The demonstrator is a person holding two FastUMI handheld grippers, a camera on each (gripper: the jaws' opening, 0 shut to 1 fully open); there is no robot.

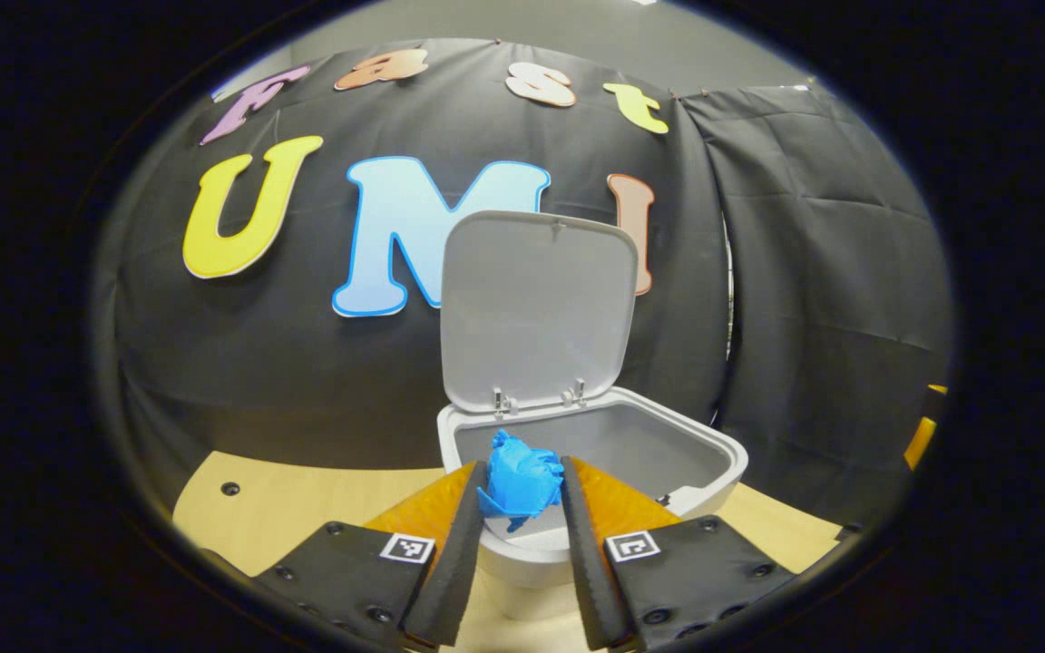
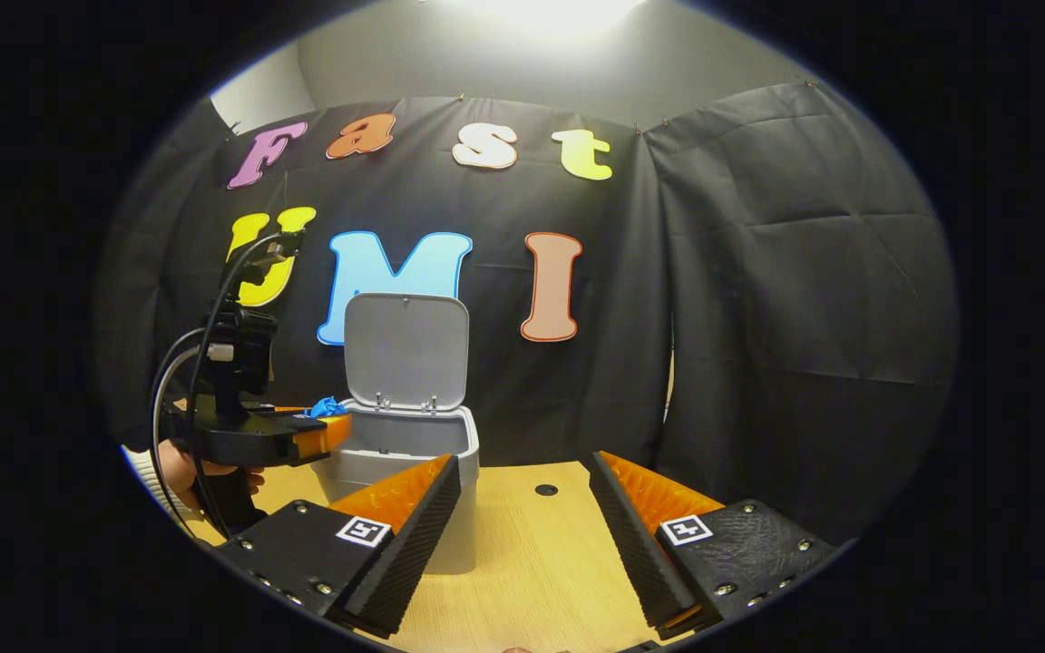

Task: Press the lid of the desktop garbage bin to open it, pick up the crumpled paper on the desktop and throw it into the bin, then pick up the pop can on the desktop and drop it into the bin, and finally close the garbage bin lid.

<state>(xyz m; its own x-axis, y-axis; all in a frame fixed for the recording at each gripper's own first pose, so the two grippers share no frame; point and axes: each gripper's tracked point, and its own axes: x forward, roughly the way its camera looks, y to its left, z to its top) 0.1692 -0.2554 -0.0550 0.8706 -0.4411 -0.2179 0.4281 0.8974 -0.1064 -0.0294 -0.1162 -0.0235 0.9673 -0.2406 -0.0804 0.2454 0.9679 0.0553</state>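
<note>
We see the left tool pinching the crumpled paper just over the bin's near rim, lid upright at the back. Right tool is spread w/ nothing in it, over bare worktop beside the bin.

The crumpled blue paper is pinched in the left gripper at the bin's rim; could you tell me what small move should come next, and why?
Probably ease the left gripper a little farther forward over the opening, then open it. The crumpled paper sits between both fingers right at the near rim of the bin, whose lid stands upright. Released here, it might catch on the rim rather than drop inside.
</note>
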